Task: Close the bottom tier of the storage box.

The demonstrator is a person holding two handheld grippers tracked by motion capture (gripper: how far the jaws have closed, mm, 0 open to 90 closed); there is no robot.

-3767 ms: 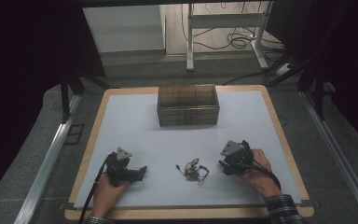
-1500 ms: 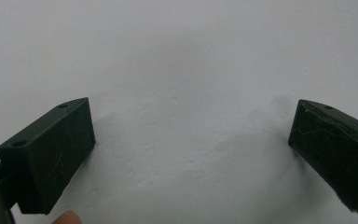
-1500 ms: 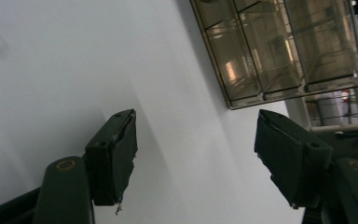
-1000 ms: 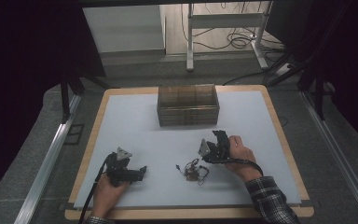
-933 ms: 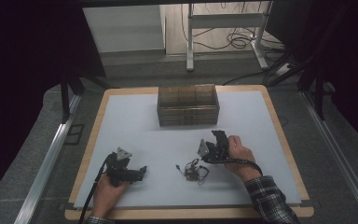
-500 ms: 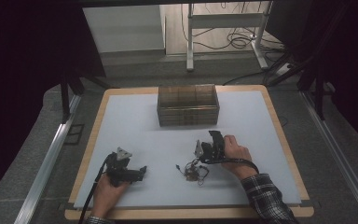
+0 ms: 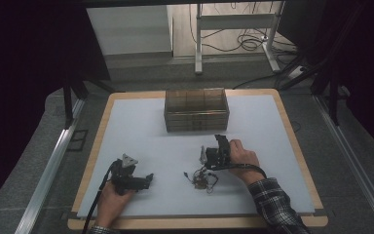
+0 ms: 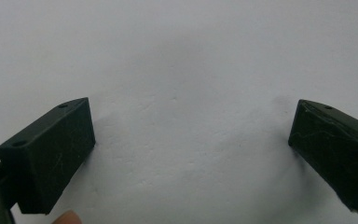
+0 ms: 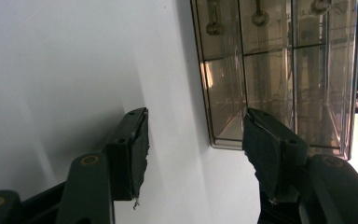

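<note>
A small tangle of dark wires and parts (image 7: 200,179) lies on the white table (image 7: 141,131) near the front middle. My right gripper (image 7: 219,142) is just behind it, rolled on its side and pointing at the clear brown compartment box (image 7: 196,109). In the right gripper view its jaws (image 9: 196,130) stand open with nothing between them, after closing a little, and the box (image 9: 279,70) shows beyond. My left gripper (image 7: 147,179) rests low on the table at the front left. In the left gripper view it (image 8: 186,126) is wide open over bare table.
The box stands at the back middle of the table. The table's wooden rim (image 7: 195,223) runs along the front. Dark frames and a metal rail (image 7: 48,170) flank the table. Cables trail from both grippers toward the person.
The right gripper has come from the front right to just behind the wire tangle and rolled on its side, drifting slightly left lately. The left gripper has not moved.
</note>
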